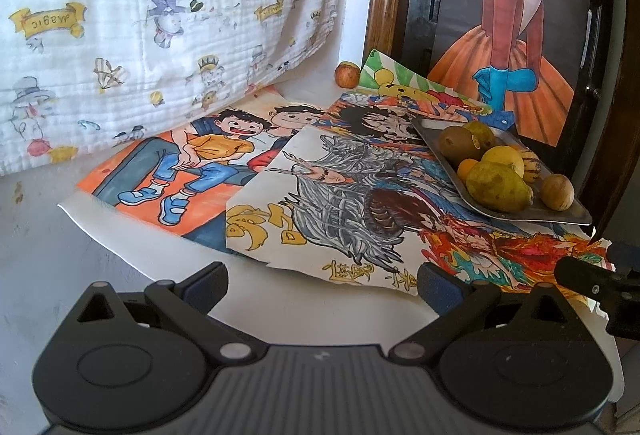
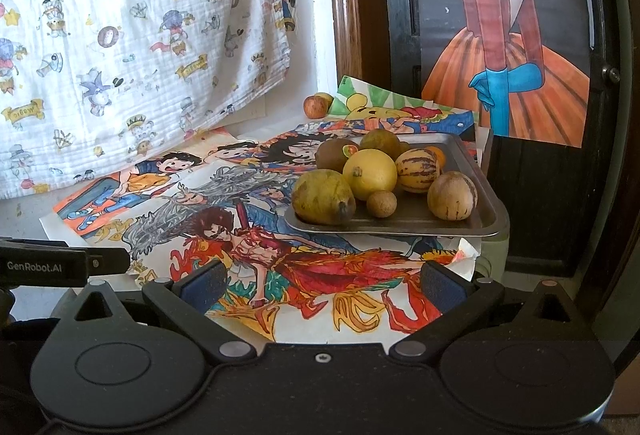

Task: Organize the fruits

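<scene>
Both the left tongs (image 1: pixel 322 281) and right tongs (image 2: pixel 324 281) hang apart and empty over the drawings (image 2: pixel 280 267) on the counter (image 1: pixel 36 235). The fruit fills the tray (image 2: pixel 472 231); one apple (image 2: pixel 315 106) sits apart by the wall.

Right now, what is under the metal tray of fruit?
The tray rests on overlapping coloured drawings; a pale green object shows beneath its near right corner. Whatever lies under the tray's middle is covered.
</scene>
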